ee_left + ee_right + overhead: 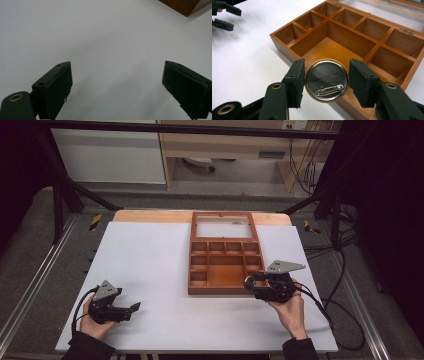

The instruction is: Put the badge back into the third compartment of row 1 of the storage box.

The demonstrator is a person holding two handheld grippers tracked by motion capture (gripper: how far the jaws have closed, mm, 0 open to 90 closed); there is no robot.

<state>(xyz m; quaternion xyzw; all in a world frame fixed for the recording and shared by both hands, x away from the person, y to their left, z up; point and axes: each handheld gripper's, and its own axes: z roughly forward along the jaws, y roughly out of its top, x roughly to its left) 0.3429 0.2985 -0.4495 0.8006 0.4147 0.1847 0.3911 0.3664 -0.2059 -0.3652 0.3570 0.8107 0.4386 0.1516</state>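
Black jaws of the right gripper (326,80) are closing on a round pin badge (327,80), squeezing its rim from both sides, with the metal back and safety pin facing the gripper's camera. That badge is hanging over the near front wall of the wooden box (352,32), just above the edge of the large middle compartment. Smaller compartments are lining the box's sides and far end, and its glazed lid is lying open flat beyond them.

In the high view the box (199,280) is sitting right of centre on the white table (150,255), and the right gripper (256,283) is hovering at its near right corner, pointing left across it. The hand behind it is reaching in from the bottom edge, wrist slightly angled inward.

Wide bare tabletop is stretching to the left of the box. There the left gripper (131,309) is resting low near the table's front edge, well apart from the box, pointing right. Its jaws are standing wide apart with nothing between them (117,87).
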